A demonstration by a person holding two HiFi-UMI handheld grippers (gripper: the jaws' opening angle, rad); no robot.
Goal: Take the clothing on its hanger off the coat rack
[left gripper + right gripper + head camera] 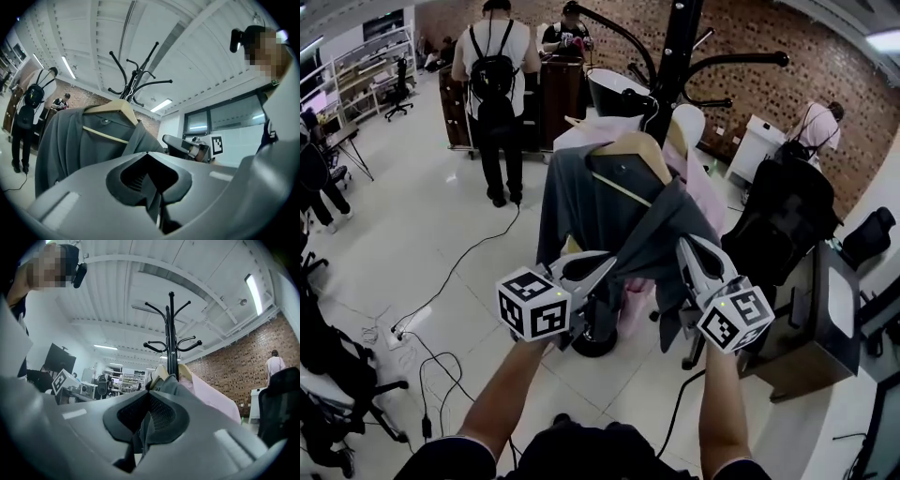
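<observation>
A grey garment (pixel 581 202) hangs on a wooden hanger (pixel 633 150) from the black coat rack (pixel 675 47), with a pink shirt (pixel 710 192) on a second hanger behind it. Both grippers are at its lower hem. My left gripper (pixel 614 261) is shut on a fold of the grey cloth, which runs down between its jaws (pixel 149 161). My right gripper (pixel 682 246) is shut on the hem at the other side, cloth pinched between its jaws (pixel 149 399). In the left gripper view the garment (pixel 70 140) still sits on its hanger (pixel 112 108) under the rack's hooks (pixel 136 79).
A person with a backpack (pixel 494 84) stands behind the rack, others further back. A black office chair (pixel 783 225) and a dark cabinet (pixel 816 319) stand close at the right. Cables (pixel 441 281) cross the tiled floor at the left. The rack's round base (pixel 593 342) sits below the grippers.
</observation>
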